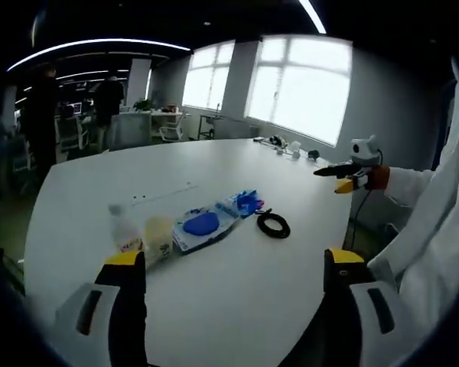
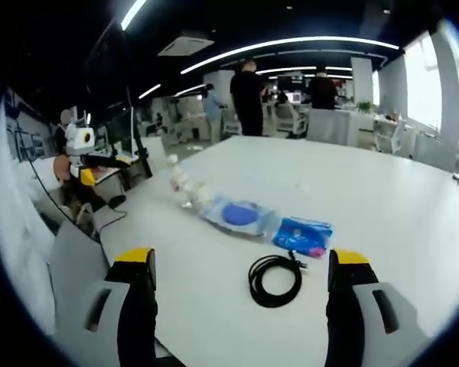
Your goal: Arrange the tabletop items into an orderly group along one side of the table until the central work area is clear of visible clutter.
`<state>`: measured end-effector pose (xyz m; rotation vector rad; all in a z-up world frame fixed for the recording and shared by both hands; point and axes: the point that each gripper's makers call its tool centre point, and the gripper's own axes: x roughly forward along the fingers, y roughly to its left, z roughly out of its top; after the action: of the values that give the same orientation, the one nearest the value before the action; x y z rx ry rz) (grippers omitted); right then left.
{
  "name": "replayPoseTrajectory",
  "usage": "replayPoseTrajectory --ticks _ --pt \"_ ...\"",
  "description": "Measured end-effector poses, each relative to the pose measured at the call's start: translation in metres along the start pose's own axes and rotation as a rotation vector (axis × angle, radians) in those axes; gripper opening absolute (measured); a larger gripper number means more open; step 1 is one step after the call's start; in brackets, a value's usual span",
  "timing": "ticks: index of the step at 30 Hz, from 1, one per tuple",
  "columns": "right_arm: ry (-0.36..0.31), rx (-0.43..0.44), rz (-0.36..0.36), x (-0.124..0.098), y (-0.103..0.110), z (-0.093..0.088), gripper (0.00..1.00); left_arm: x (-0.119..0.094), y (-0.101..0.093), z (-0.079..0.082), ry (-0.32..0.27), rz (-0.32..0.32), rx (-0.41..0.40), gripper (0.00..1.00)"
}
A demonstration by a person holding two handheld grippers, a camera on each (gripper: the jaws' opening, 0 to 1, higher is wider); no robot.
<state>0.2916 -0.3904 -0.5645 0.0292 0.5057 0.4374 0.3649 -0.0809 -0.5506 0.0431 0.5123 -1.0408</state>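
Observation:
A row of items lies on the white table (image 1: 237, 306). It holds a small white bottle (image 1: 122, 229), a pale yellow cup (image 1: 159, 235), a clear pack with a blue disc (image 1: 203, 225), a blue packet (image 1: 245, 202) and a coiled black cable (image 1: 274, 223). My left gripper (image 1: 235, 264) is open above the table's near edge, short of the row. My right gripper (image 2: 242, 264) is open just before the cable (image 2: 275, 279), with the blue packet (image 2: 302, 233), clear pack (image 2: 237, 215) and bottle (image 2: 177, 182) beyond. Each gripper also shows in the other view, the right gripper (image 1: 344, 174) and the left gripper (image 2: 84, 172).
A white sleeve (image 1: 436, 229) fills the right side of the left gripper view. Small objects (image 1: 287, 145) sit at the table's far edge below the windows. Several people (image 2: 249, 95) stand among desks and chairs beyond the table. A cord (image 2: 46, 202) hangs near the table's left corner.

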Motion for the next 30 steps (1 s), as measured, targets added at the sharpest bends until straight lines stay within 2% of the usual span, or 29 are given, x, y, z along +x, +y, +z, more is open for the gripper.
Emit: replayPoseTrajectory --ticks 9,12,23,30 --pt "0.047 0.066 -0.009 -0.012 0.030 -0.034 0.99 -0.010 -0.003 -0.028 0.041 -0.038 -0.035 1.00" --pt "0.060 0.084 -0.025 -0.017 0.034 -0.040 0.99 -0.009 -0.006 -0.030 0.042 -0.057 -0.038 1.00" --pt "0.072 0.089 -0.053 -0.024 0.032 -0.042 0.98 -0.005 -0.008 -0.030 0.033 -0.075 -0.041 1.00" --pt "0.076 0.084 -0.035 -0.016 0.030 -0.040 0.98 -0.006 -0.008 -0.033 0.032 -0.060 -0.052 1.00"
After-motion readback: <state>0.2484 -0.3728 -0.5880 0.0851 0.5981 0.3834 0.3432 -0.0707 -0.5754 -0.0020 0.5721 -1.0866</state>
